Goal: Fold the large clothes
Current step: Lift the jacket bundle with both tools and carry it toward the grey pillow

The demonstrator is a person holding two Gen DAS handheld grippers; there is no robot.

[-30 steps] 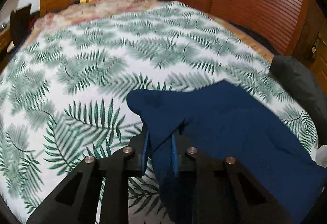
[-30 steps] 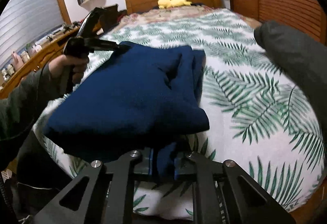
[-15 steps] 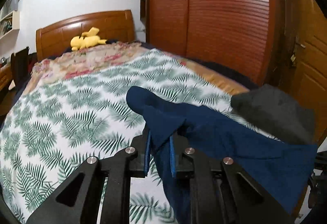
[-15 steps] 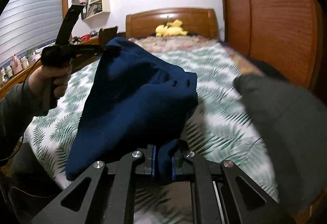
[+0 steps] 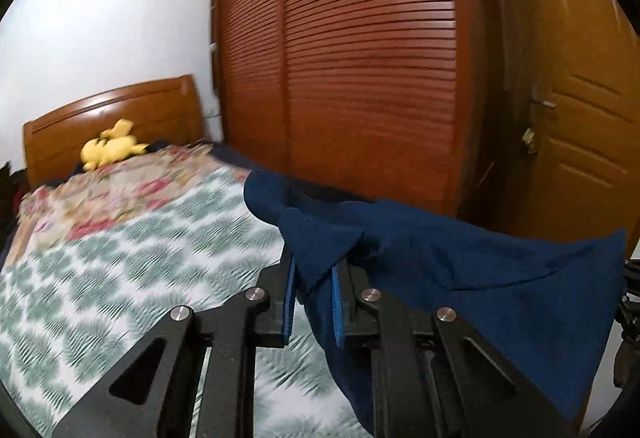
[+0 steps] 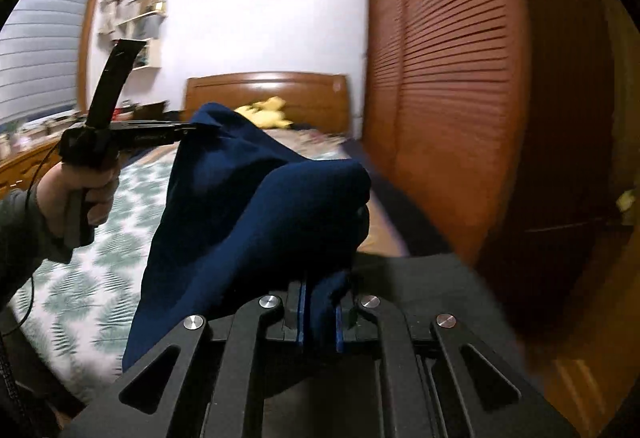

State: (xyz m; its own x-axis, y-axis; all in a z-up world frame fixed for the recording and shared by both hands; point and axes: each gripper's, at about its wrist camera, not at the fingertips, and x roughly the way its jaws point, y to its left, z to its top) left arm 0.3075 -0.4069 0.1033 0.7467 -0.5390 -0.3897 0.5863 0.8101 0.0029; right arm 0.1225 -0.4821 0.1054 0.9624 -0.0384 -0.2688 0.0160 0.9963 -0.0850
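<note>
The leaf-print bedspread [image 5: 120, 278] lies bare and open below and to the left, with free air above it. To the right, the slatted wardrobe doors [image 5: 360, 78] stand close along the bed edge, and a dark grey garment [image 6: 420, 286] lies there, just beside the hanging navy cloth [image 6: 248, 222]

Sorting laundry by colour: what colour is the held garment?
Dark navy blue garment, clearest in the right wrist view.

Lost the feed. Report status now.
Left gripper and right gripper both shut on blue garment. Garment held above bed. Nothing in the way.
</note>
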